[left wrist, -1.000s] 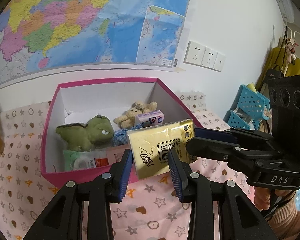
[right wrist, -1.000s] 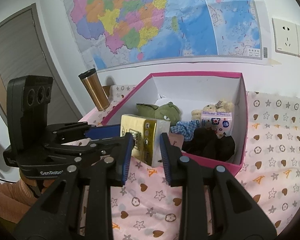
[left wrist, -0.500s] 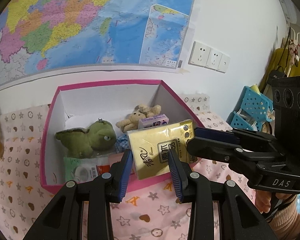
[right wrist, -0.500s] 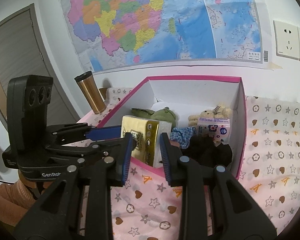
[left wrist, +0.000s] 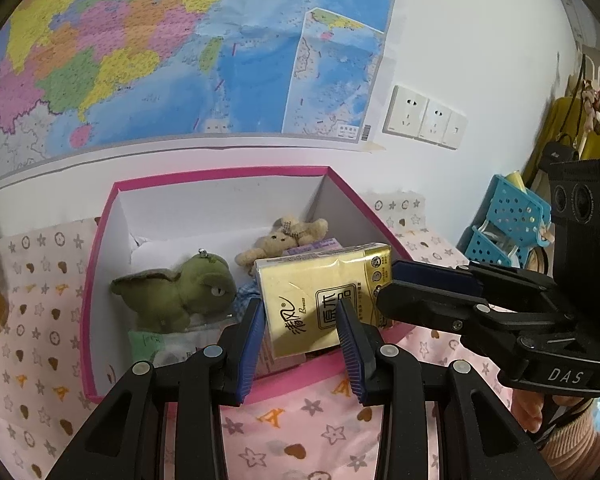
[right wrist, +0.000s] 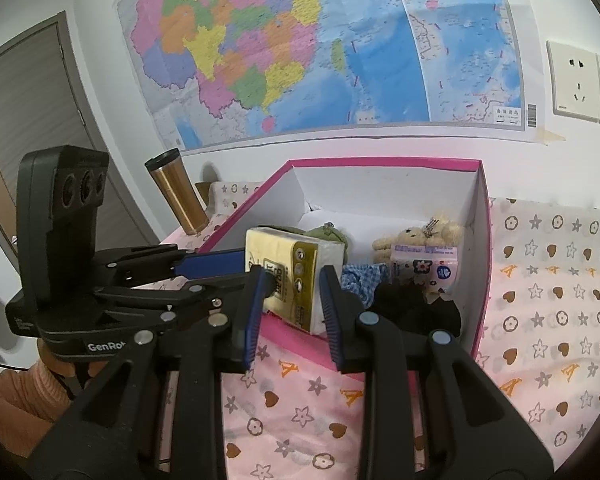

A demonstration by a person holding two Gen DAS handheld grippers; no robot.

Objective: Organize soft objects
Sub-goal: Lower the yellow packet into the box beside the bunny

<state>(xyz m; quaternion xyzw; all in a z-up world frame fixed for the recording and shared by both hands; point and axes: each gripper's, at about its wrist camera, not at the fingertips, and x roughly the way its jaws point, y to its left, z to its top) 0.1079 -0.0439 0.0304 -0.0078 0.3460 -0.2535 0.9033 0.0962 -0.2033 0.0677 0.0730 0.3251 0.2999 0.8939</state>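
A yellow tissue pack [left wrist: 320, 300] [right wrist: 288, 276] hangs over the front rim of a pink box [left wrist: 220, 172] [right wrist: 380, 160]. My left gripper [left wrist: 302, 320] [right wrist: 244, 264] is shut on one end of it. The right gripper [right wrist: 294, 292] [left wrist: 388, 286] is shut on the other end. Inside the box lie a green plush [left wrist: 172, 300], a tan teddy bear [left wrist: 284, 236] [right wrist: 416, 236], a small pink tissue pack [right wrist: 428, 268], a blue checked cloth [right wrist: 360, 276] and a black cloth [right wrist: 412, 308].
The box stands on a pink patterned tablecloth [right wrist: 540, 280] against a wall with a map. A gold tumbler [right wrist: 176, 196] stands left of the box. Blue perforated baskets [left wrist: 512, 220] sit to the right. A person's hand and sleeve [left wrist: 560, 432] hold the right gripper.
Both grippers, still holding the yellow pack, have edged a little forward, so the pack now sits slightly further over the box's front rim.
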